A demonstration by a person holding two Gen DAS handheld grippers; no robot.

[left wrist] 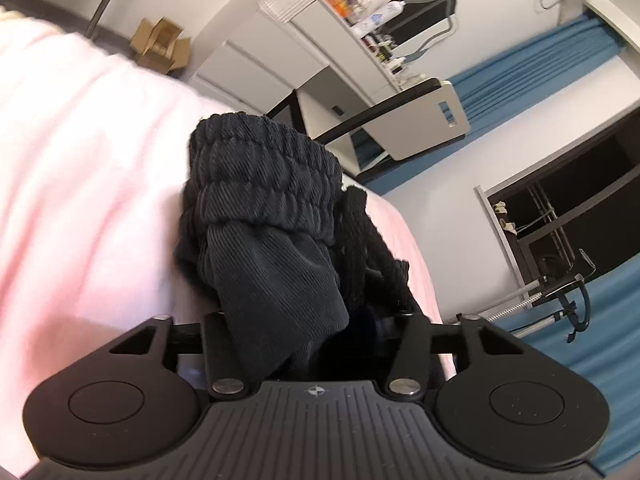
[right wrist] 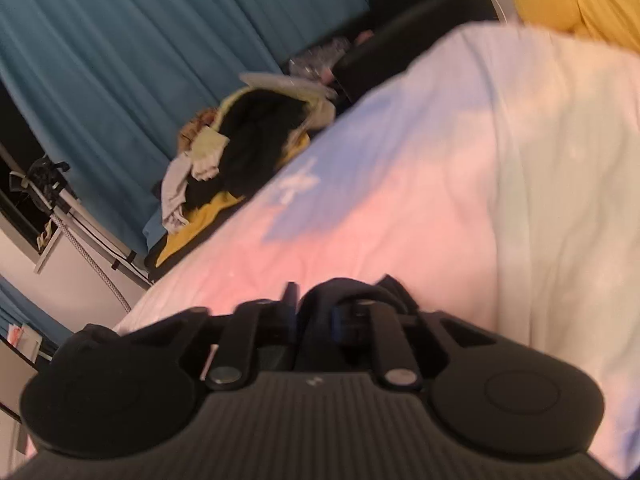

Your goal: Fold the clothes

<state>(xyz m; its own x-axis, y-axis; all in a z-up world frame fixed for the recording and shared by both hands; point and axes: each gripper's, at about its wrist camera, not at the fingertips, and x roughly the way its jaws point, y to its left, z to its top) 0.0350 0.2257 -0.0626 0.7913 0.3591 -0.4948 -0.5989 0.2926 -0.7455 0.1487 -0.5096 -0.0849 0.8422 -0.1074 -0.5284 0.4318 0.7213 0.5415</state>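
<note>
2 grippers, both pinching cloth: left gripper (left wrist: 308,320) jaws clamped on dark ribbed garment (left wrist: 260,216) rising toward 12 o'clock over pink bedsheet (left wrist: 80,160); right gripper (right wrist: 340,312) jaws pressed on dark fabric; clothes pile (right wrist: 240,152) at 10 o'clock.

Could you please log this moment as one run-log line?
left gripper: shut on dark garment | right gripper: shut on dark cloth | surface: pink bedding
</note>
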